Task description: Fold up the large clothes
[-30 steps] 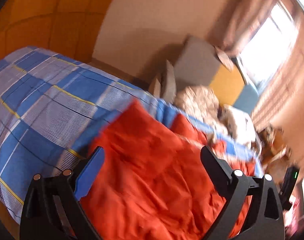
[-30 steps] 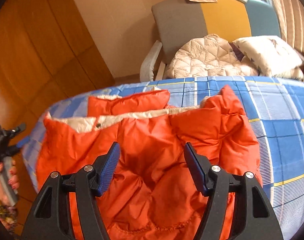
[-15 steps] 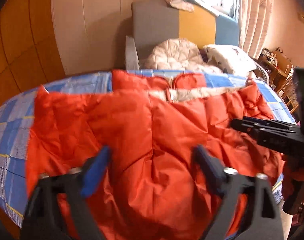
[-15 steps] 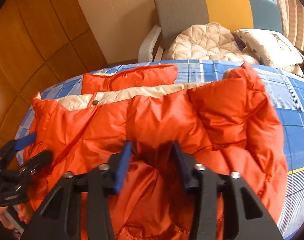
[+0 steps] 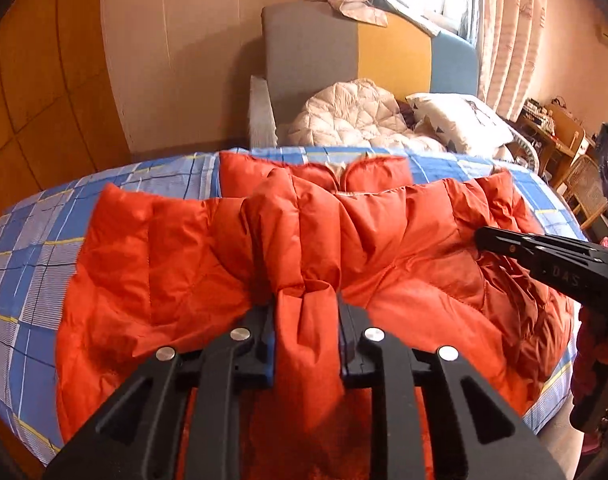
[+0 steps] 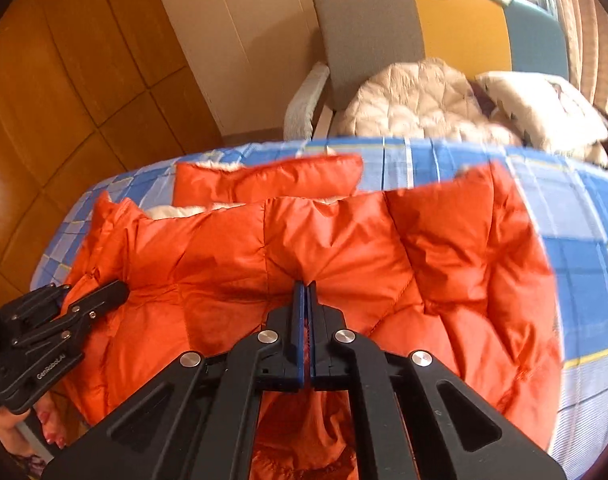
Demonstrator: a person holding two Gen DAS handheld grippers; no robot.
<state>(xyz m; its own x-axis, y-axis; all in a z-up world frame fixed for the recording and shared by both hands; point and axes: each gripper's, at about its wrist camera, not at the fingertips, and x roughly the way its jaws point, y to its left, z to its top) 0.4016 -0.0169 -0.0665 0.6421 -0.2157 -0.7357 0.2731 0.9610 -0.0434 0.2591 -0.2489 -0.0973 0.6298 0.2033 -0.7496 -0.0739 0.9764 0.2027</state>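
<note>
Two claws now clenched on puffy orange quilted down jacket [image 5: 383,248] spread across blue plaid bedsheet [image 5: 28,256] — both stood wide apart a second ago. Left gripper [image 5: 305,312] pinches thick bunched ridge near hem; right gripper [image 6: 305,320] has closed tight on thin fold. Grasp secured — likely ready to lift and fold.
</note>
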